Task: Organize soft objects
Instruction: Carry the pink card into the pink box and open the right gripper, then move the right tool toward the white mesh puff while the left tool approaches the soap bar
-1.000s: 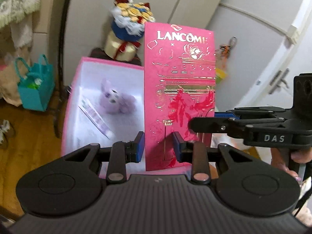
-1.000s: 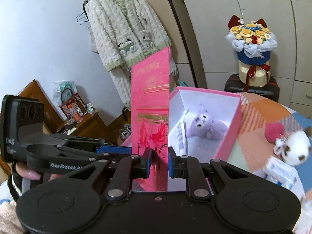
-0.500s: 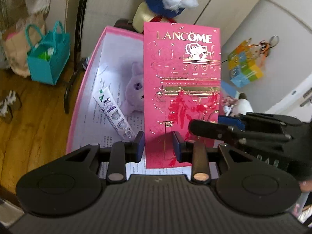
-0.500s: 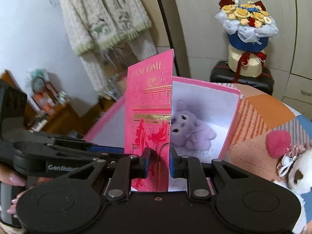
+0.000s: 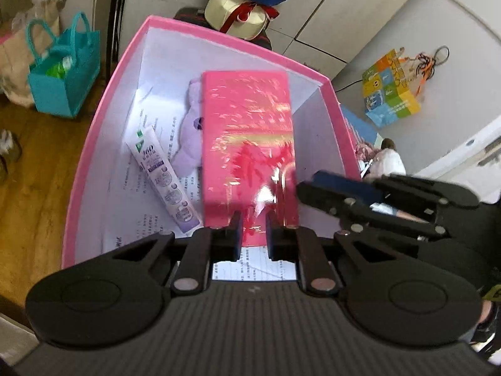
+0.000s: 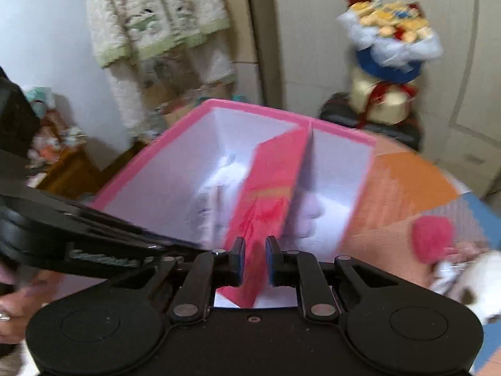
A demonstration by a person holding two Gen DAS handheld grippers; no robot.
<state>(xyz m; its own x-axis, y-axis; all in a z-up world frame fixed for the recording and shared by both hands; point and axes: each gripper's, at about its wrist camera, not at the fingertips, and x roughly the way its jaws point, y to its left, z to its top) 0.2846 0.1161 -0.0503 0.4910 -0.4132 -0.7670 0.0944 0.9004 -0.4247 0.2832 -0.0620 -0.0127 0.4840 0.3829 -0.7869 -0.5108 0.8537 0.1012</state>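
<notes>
A flat pink gift bag (image 5: pixel 247 144) with gold print leans forward inside the open pink box (image 5: pixel 103 119), over a purple plush toy (image 5: pixel 188 138). My left gripper (image 5: pixel 253 235) is shut on the bag's near bottom edge. In the left wrist view my right gripper (image 5: pixel 310 188) reaches in from the right onto the same bag's lower right corner. In the blurred right wrist view the right gripper (image 6: pixel 253 257) is shut on the pink gift bag (image 6: pixel 269 194), seen edge on inside the box (image 6: pixel 150 153), and the left gripper's dark arm comes in from the left.
A toothpaste tube (image 5: pixel 162 185) lies on printed paper in the box. A teal tote (image 5: pixel 62 84) stands on the wooden floor at left, a bouquet box (image 5: pixel 250 9) behind. Right of the box lie a pink pompom (image 6: pixel 432 235) and a white plush (image 6: pixel 469 282).
The bag stood upright above the box; both grippers have come down with it and it now tilts forward inside the box, covering part of the purple plush.
</notes>
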